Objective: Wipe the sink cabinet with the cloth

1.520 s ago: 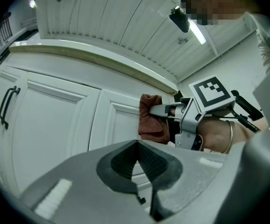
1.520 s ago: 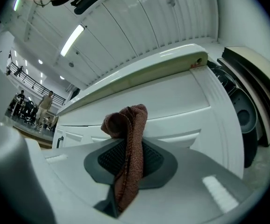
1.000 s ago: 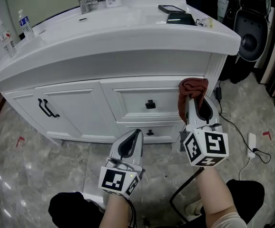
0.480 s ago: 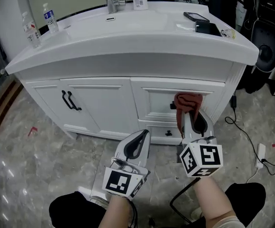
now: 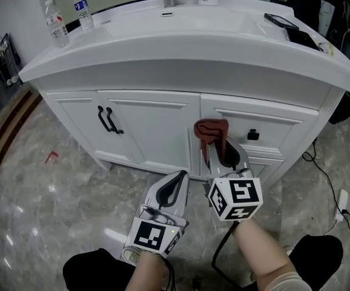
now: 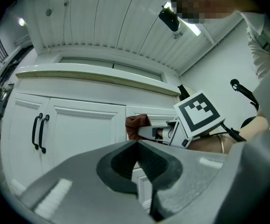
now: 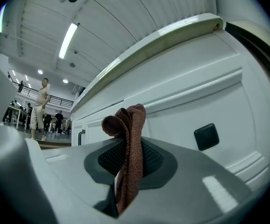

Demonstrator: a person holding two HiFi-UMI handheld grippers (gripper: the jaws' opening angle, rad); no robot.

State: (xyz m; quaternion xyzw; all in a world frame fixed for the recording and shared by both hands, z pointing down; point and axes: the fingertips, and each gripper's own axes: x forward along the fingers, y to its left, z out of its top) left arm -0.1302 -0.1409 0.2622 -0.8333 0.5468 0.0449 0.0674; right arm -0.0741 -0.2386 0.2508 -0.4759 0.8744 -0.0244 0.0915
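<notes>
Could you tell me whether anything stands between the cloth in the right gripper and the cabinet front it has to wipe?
Nothing visible does. The cloth, clamped in the right gripper, faces bare white cabinet front. The black drawer knob sits off to its right, and the left gripper hangs lower, shut and empty.

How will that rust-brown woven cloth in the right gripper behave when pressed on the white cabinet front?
Probably floppy: the rust-brown woven cloth folds and curls over above the right gripper clamping it. Its coarse weave should drag, not slip, on the white cabinet front. A small tuft protrudes, so it may bunch.
</notes>
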